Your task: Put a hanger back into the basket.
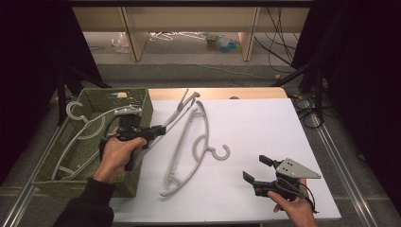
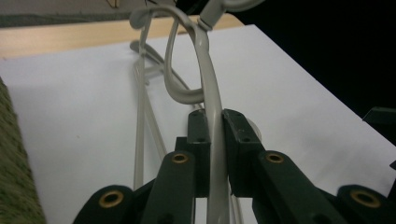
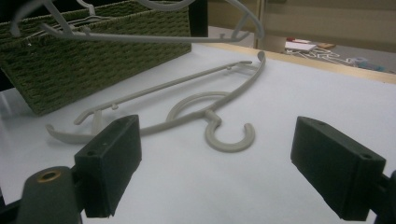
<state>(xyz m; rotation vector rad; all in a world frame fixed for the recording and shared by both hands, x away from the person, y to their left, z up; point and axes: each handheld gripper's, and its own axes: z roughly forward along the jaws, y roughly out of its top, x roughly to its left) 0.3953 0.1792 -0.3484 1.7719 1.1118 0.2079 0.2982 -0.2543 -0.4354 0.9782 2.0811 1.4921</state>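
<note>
Hangers are the work in hand: 3 grey plastic ones show on and around the white desk (image 1: 265,142). The left gripper (image 1: 161,128) sits near the desk's left edge, just beside the green woven basket (image 1: 137,101), and its jaws are pressed onto the thin bar of the held hanger (image 1: 182,108). In the left gripper view that bar (image 2: 212,126) runs straight up between the 2 black jaws, pinched tight, with the hanger's curved parts lifted above the desk and reaching toward the far edge. The person's left hand (image 1: 116,153) wraps the grip over the basket's right wall.

A second hanger (image 1: 191,149) lies flat on the desk, left of the middle, its hook (image 1: 221,152) pointing right and its long bar running from near the front edge toward the far edge. A third hanger (image 1: 80,132) rests inside the basket, hook toward the far-left corner.

The right gripper (image 1: 257,169) hovers near the desk's front-right corner, held in the right hand (image 1: 295,205), jaws spread wide with nothing between them. In the right gripper view the flat hanger's hook (image 3: 229,135) lies ahead, between the 2 open jaws and well apart from both.
</note>
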